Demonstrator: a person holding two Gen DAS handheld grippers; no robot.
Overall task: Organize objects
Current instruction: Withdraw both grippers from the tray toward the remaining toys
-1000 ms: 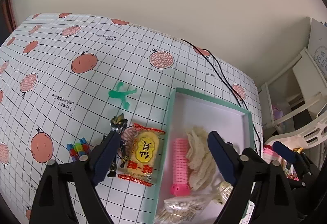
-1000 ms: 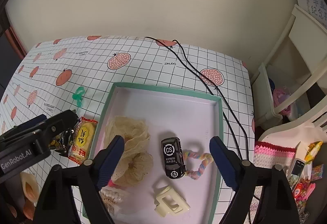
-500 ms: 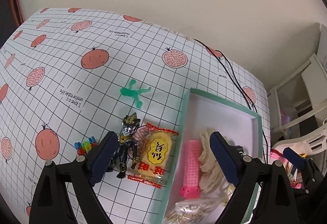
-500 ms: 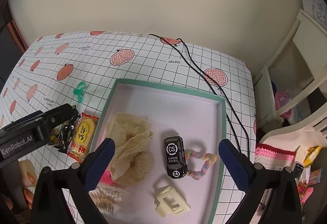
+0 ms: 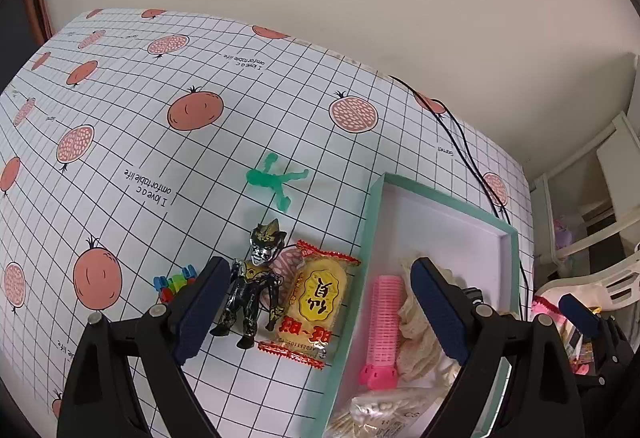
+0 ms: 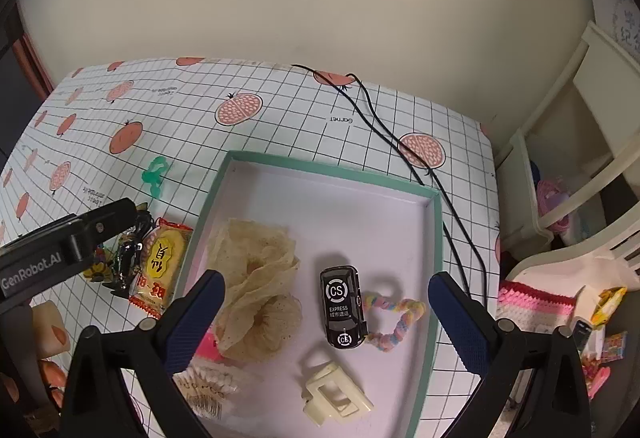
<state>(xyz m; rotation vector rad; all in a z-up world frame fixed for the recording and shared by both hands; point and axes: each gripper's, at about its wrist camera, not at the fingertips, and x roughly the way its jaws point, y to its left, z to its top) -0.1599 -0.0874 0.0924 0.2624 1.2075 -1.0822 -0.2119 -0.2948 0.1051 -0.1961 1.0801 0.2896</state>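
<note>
My left gripper [image 5: 320, 312] hangs open above the table edge of a teal-rimmed white tray [image 5: 370, 222]. Under its gap lie a black and gold toy figure [image 5: 252, 290], a yellow snack packet [image 5: 316, 302] and, inside the tray, a pink hair roller [image 5: 384, 318]. A green rubber figure [image 5: 276, 180] lies farther off on the cloth. My right gripper [image 6: 328, 318] is open over the tray [image 6: 328, 164], above a black toy car [image 6: 343, 312], a pastel hair tie [image 6: 394, 318], a cream hair claw [image 6: 336, 396] and a beige scrunchie [image 6: 256, 282].
Coloured clips [image 5: 174, 282] lie left of the toy figure. A bag of cotton swabs [image 6: 208, 386] sits in the tray's near corner. Black cables [image 6: 400, 142] cross the far right of the checked cloth. White shelving [image 6: 580, 158] and clutter stand beyond the table's right edge. A hand [image 6: 48, 322] shows at lower left.
The left view has swung left, so the toy figure now shows clear of the left finger. The right gripper's fingers stand a little wider apart than one second ago.
</note>
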